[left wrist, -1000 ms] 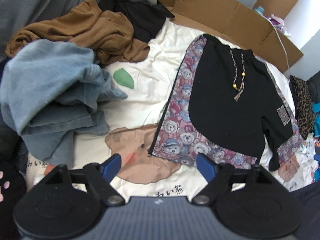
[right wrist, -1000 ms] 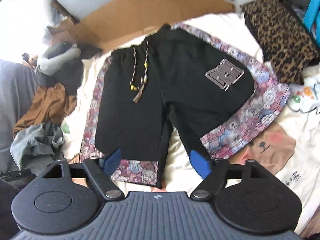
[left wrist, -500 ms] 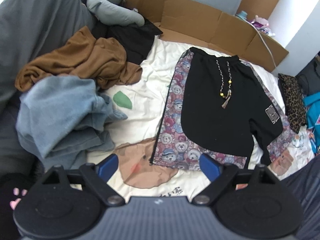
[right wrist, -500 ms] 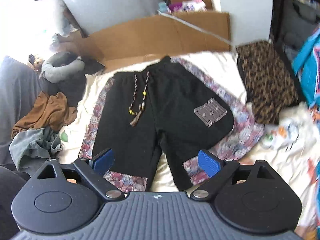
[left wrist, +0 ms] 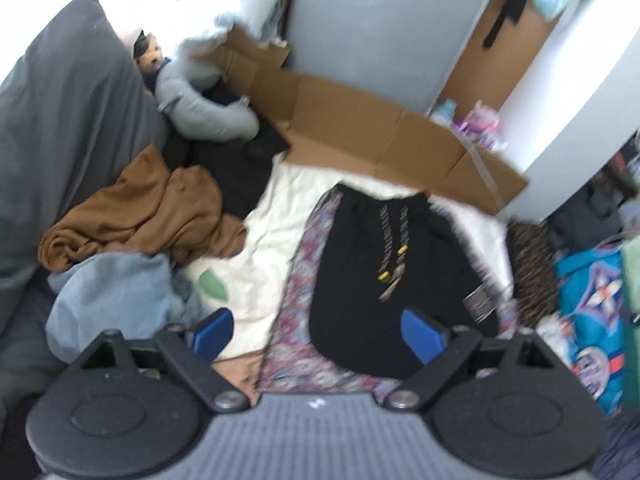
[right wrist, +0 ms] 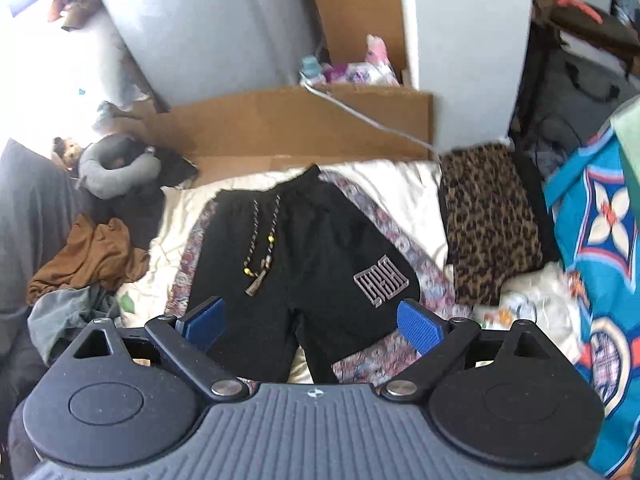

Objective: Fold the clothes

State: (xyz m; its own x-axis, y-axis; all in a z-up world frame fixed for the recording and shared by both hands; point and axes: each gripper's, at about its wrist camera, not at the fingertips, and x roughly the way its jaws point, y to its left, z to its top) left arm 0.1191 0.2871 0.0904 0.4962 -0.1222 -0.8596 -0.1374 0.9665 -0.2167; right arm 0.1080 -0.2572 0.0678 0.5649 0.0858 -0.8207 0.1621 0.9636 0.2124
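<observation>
Two wrist-camera views look down over a bed covered with a cream printed sheet [left wrist: 276, 216]. In the centre of both frames a pair of black shorts with purple bear-print side panels [right wrist: 316, 256] lies flat on the sheet, waistband toward the top of the frame and legs toward the bottom. A beaded drawstring [right wrist: 260, 252] trails down its front, and a grey square logo patch [right wrist: 382, 280] sits on the leg at centre right.

At the bottom of the left view, the left gripper [left wrist: 316, 330] has its blue-padded fingers spread wide and holds nothing; it hangs above the shorts without touching them. At the bottom of the right view, the right gripper [right wrist: 310, 320] is likewise spread apart and empty, above the legs of the shorts.

In the left half of the left view, a crumpled brown garment [left wrist: 148, 212] lies above a bunched pale blue garment [left wrist: 116, 296]. A grey neck pillow [right wrist: 116, 172] sits at centre left of the right view. A folded leopard-print cloth [right wrist: 488, 232] lies at centre right, just beside the shorts. Flattened brown cardboard [right wrist: 304, 124] stands across the middle, behind the bed.
</observation>
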